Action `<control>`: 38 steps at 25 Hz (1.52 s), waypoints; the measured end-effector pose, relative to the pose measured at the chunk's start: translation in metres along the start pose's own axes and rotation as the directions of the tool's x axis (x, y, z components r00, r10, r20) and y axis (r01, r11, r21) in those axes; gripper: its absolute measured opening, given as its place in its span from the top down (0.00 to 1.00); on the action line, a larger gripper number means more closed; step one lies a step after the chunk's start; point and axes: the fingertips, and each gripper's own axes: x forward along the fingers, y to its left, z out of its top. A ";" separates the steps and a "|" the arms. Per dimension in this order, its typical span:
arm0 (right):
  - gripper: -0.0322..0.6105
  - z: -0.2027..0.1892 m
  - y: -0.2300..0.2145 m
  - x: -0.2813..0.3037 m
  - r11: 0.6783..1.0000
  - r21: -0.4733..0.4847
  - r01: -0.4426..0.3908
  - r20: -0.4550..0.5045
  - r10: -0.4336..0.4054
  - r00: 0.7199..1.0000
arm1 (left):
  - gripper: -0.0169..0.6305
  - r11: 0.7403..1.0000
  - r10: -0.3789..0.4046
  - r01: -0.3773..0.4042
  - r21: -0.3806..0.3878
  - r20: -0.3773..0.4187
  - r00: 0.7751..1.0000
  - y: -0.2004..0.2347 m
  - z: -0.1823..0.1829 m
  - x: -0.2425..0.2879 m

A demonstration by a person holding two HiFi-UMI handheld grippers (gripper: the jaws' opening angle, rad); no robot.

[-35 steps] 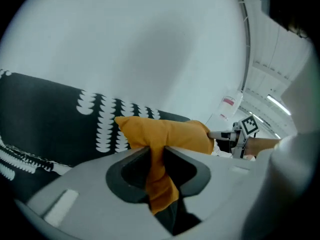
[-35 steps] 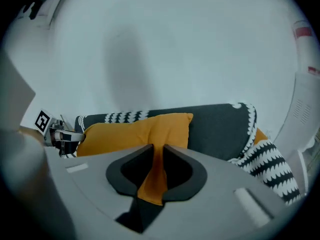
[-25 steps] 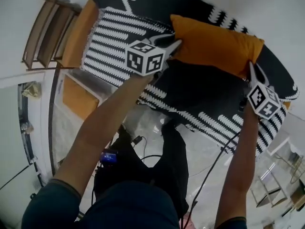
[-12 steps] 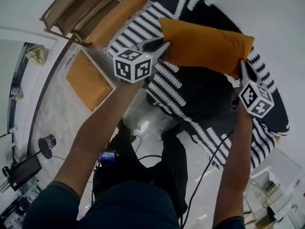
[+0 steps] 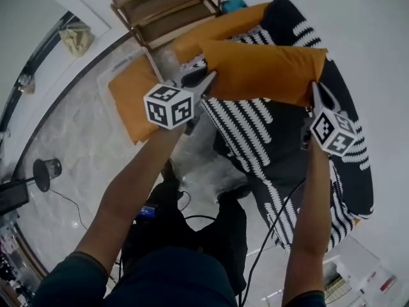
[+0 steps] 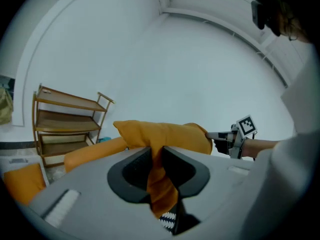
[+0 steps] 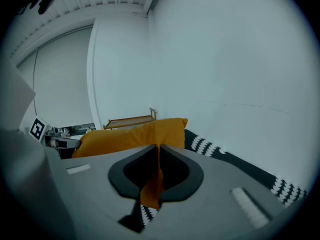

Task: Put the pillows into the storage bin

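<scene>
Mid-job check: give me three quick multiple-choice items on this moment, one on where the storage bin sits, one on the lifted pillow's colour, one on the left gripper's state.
1. Where is the storage bin?
A. on the floor, near the wooden shelf
B. on the striped throw
C. on the shelf's top board

2. What colour is the lifted pillow?
A. blue
B. orange
C. grey

3. The left gripper is:
A. open and empty
B. shut on the striped throw
C. shut on the pillow's corner

Answers:
1. A, the bin stands on the floor beside the shelf.
2. B, the pillow's cover shows orange in every view.
3. C, orange fabric is pinched between the left gripper's jaws.
</scene>
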 end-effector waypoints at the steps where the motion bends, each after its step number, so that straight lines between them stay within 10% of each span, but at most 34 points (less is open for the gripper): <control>1: 0.90 0.006 0.026 0.012 1.000 -0.012 -0.015 -0.007 0.014 1.000 | 0.87 1.000 0.019 -0.019 -0.022 0.010 1.000 0.020 0.003 -0.019; 7: 0.91 0.031 0.183 0.094 0.988 -0.080 -0.134 -0.067 0.129 0.989 | 0.87 0.966 0.190 -0.175 -0.189 0.065 0.980 0.136 0.009 -0.135; 14: 0.91 0.027 0.359 0.201 0.915 -0.245 -0.320 -0.213 0.271 0.939 | 0.87 0.835 0.424 -0.353 -0.422 0.086 0.902 0.241 -0.033 -0.250; 25: 0.92 -0.080 0.620 0.297 0.628 -0.489 -0.605 -0.486 0.380 0.787 | 0.87 0.477 0.649 -0.452 -0.754 -0.044 0.759 0.310 -0.186 -0.380; 38: 0.92 -0.197 0.768 0.337 0.328 -0.609 -0.722 -0.641 0.333 0.692 | 0.87 0.208 0.640 -0.410 -0.888 -0.193 0.744 0.333 -0.293 -0.382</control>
